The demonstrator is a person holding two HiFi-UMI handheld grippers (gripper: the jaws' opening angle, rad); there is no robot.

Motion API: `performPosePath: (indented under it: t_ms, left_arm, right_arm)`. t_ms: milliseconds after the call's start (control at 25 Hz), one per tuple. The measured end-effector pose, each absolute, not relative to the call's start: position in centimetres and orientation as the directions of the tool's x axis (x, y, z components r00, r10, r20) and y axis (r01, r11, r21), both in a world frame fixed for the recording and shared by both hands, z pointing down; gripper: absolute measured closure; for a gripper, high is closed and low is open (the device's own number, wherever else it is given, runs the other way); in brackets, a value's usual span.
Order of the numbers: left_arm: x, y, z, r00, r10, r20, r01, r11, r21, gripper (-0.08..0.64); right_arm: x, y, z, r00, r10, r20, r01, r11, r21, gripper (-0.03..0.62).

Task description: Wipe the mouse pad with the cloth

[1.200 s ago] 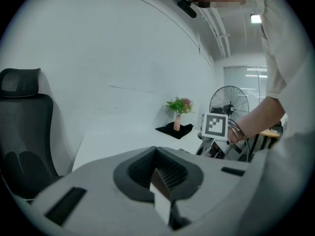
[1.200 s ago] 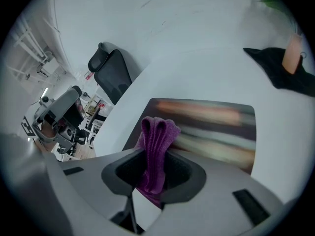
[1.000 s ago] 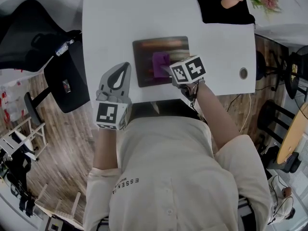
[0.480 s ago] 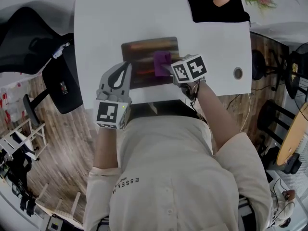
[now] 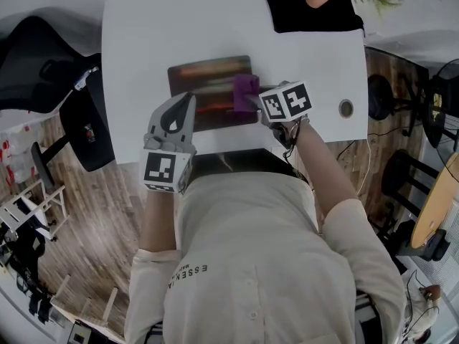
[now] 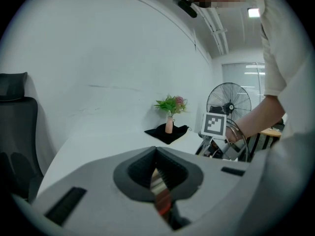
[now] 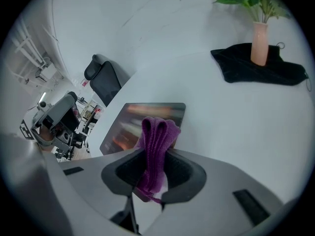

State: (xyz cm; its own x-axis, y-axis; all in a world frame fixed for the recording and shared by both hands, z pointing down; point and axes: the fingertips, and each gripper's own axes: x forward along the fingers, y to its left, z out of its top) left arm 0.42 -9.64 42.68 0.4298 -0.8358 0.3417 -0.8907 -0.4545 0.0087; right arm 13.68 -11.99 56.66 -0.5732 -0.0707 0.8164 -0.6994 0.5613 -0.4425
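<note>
Purple cloth (image 5: 246,92), clamped in your right gripper (image 5: 255,103), has slid from the middle of the mouse pad (image 5: 208,74) to its right edge, so one wiping pass looks done. Your left gripper (image 5: 188,99), jaws together and empty, sits over the pad's left part on the table (image 5: 143,34).

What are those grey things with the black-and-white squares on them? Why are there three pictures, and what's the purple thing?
A person holds a grabbing tool, called a gripper, in each hand. The head view comes from a camera on the person's head, looking down at a white table. The other two views come from cameras riding on the grippers. The right gripper has its jaws shut on a purple cloth, at the right edge of the dark mouse pad. The left gripper, jaws together, is over the pad's near left corner. A vase stands on a black cloth.
</note>
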Motion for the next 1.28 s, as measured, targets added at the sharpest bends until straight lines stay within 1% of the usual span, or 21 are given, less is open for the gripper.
performPosePath:
  t_ms: [320,560,760,1040,1280]
  left_arm:
    - [2.1,-8.6,42.4,0.425,-0.844,0.327,-0.894,-0.448,0.006,0.560]
    - [1.1,-7.1,41.2,0.438,-0.845,0.307,-0.887,-0.462,-0.007,0.560]
    - [-1.7,-5.4,40.2,0.453,-0.839,0.302,-0.878,-0.479,-0.011,0.560]
    - [-6.5,-2.7,40.1,0.446,-0.838,0.316,-0.881,-0.474,-0.014,0.560]
    - [-9.7,-0.8,40.4,0.424,-0.845,0.325,-0.892,-0.452,-0.010,0.560]
  right_arm:
    - [16.7,-12.3,56.6,-0.549,-0.104,0.829,-0.728,0.547,-0.413,0.477]
    - [16.3,-11.8,54.4,-0.539,-0.141,0.831,-0.737,0.556,-0.384,0.480]
    - [12.4,-9.6,52.5,-0.573,-0.145,0.807,-0.717,0.565,-0.408,0.480]
    - [4.6,-4.3,51.8,-0.640,-0.080,0.764,-0.632,0.621,-0.464,0.480]
    - [-0.5,-1.5,52.7,-0.662,-0.031,0.749,-0.585,0.645,-0.491,0.481]
